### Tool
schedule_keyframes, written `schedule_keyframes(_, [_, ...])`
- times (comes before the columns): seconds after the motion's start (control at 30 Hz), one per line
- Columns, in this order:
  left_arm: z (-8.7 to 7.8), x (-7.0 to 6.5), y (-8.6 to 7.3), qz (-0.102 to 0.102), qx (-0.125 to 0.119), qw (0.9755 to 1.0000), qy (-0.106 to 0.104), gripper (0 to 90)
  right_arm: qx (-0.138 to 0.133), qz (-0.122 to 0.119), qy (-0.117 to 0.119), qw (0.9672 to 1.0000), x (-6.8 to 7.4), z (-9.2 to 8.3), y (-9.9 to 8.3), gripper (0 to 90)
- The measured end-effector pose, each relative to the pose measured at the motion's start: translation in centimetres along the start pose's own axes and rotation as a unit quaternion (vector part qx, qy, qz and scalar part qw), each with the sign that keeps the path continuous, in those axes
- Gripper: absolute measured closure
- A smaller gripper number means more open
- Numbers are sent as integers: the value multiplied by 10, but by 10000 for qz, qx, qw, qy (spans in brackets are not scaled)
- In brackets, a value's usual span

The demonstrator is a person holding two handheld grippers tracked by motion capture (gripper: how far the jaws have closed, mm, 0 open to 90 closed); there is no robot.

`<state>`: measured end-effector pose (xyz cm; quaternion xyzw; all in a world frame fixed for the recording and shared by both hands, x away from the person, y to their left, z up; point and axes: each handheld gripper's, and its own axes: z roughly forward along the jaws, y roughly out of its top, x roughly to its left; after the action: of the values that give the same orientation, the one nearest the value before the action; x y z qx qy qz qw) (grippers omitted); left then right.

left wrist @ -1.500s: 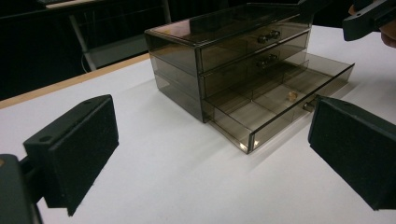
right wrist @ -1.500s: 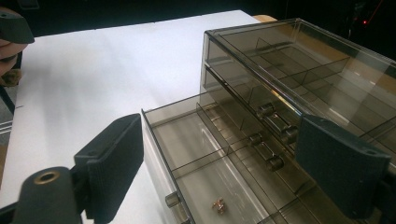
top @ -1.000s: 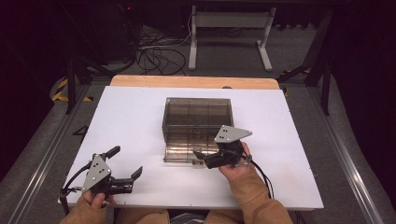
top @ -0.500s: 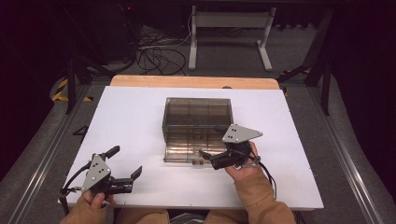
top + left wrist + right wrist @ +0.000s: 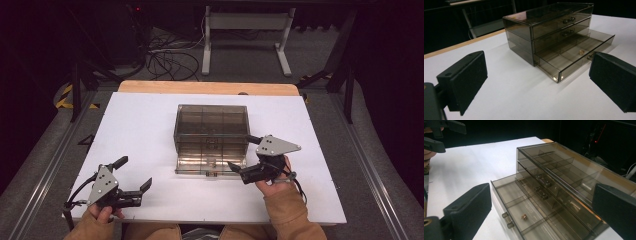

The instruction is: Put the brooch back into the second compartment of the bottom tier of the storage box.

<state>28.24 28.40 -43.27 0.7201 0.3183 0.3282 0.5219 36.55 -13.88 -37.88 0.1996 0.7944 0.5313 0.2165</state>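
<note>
A smoky see-through box of drawers (image 5: 211, 131) stood in the middle of the white bench (image 5: 140, 125). It had three drawers, one on top of the other. The bottom drawer (image 5: 210, 162) was pulled out toward the person. The two drawers above it were pushed in.

A tiny gold-colored thing (image 5: 524, 216) lay inside the open drawer, in the part just behind the drawer's two little round knobs (image 5: 507, 219). It was too small to tell what it was.

The right gripper (image 5: 242, 157) was just beside the open drawer, at its right front corner. Its fingers (image 5: 471, 207) had just been opening and were spread wide. Nothing was between them, and they touched nothing. From the right gripper view, one finger sat on each side of the drawers.

The left gripper (image 5: 134, 174) was well apart from the box, near the front left of the bench. Its fingers (image 5: 466, 77) were spread wide too, with nothing between them. It pointed toward the box.
</note>
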Motion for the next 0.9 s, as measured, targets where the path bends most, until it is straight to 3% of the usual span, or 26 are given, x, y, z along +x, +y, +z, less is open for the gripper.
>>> schedule_keyframes(0.4, [0, 0, 0, 21, 7, 10000, 25, 26, 12, 74, -192, 9998, -6, -18, -18, 4])
schedule_keyframes(0.9, [2, 0, -2, 54, -3, 10000, 23, 26, 93, 327, -399, 9986, -15, -37, -54, 2])
